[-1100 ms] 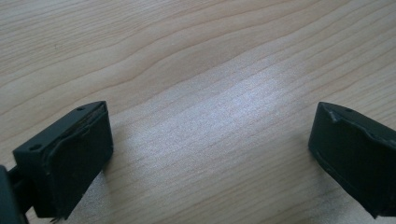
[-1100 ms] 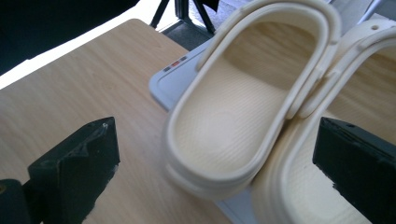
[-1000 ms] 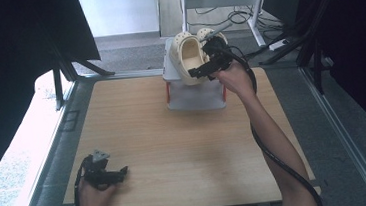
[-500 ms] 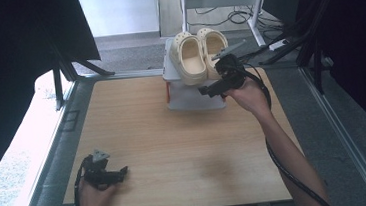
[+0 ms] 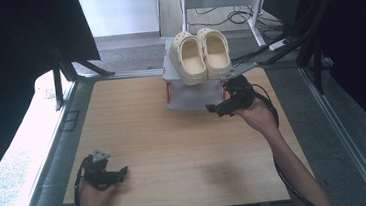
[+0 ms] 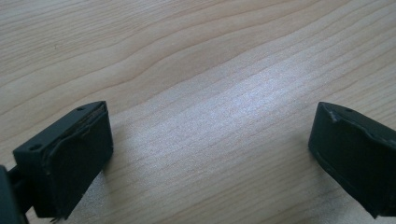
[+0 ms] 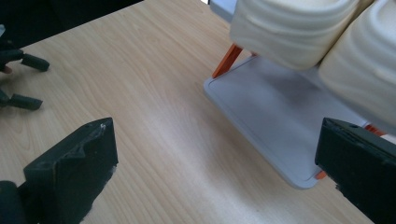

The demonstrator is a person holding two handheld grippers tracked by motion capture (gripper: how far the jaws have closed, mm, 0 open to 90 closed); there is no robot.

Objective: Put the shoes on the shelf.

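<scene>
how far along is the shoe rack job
Done, by the look of it: both cream clogs sit side by side on the top shelf of the small grey rack. The right gripper is open and empty beside the rack. The left gripper is open, low over the table. Nothing visible remains to place.

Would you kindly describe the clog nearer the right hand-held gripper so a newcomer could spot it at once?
Look to the far edge of the wooden table, where a small grey rack with orange legs stands. Two cream clogs sit side by side on its top shelf. The one meant is the right-hand clog, just beyond the right hand-held gripper.
</scene>
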